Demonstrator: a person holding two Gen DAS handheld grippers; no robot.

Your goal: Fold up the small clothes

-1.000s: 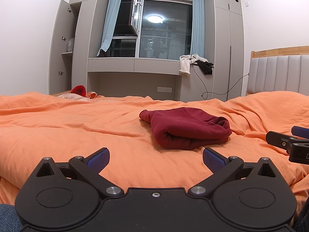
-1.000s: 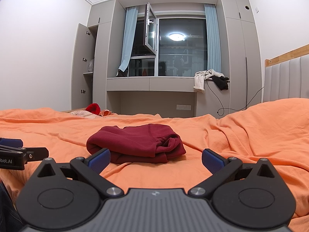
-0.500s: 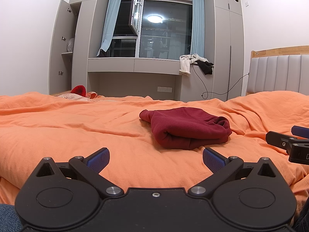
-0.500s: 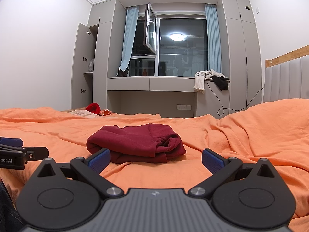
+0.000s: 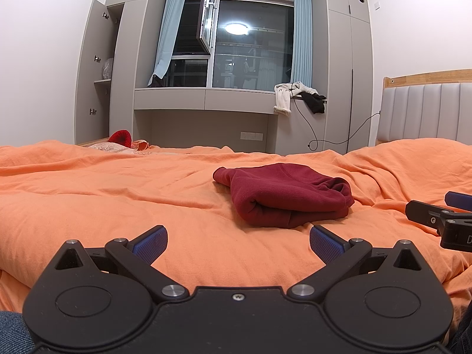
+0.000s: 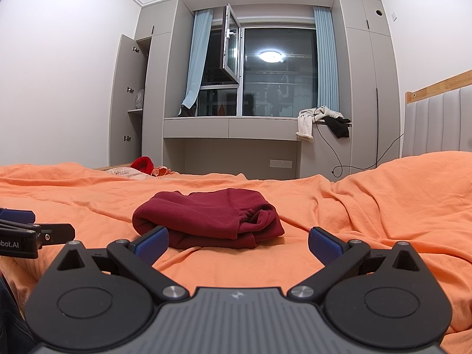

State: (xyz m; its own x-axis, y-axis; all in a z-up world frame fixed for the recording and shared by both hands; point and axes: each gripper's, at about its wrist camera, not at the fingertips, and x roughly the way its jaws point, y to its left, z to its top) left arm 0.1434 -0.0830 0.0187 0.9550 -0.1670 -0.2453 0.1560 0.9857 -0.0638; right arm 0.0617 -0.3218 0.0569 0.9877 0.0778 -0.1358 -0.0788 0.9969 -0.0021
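Note:
A dark red garment point(image 5: 283, 194) lies folded in a compact bundle on the orange bed cover point(image 5: 118, 200); it also shows in the right wrist view point(image 6: 212, 218). My left gripper point(image 5: 237, 240) is open and empty, held low over the cover, short of the bundle and a little to its left. My right gripper point(image 6: 237, 240) is open and empty, just short of the bundle's near edge. Each gripper shows at the edge of the other's view: the right one point(image 5: 442, 221) and the left one point(image 6: 26, 233).
A padded headboard point(image 5: 424, 112) stands at the right. Small red and pink clothes point(image 5: 124, 141) lie at the far left edge of the bed. Beyond the bed are a window ledge with draped clothes point(image 5: 298, 97), a dangling cable and an open cabinet door point(image 5: 94, 70).

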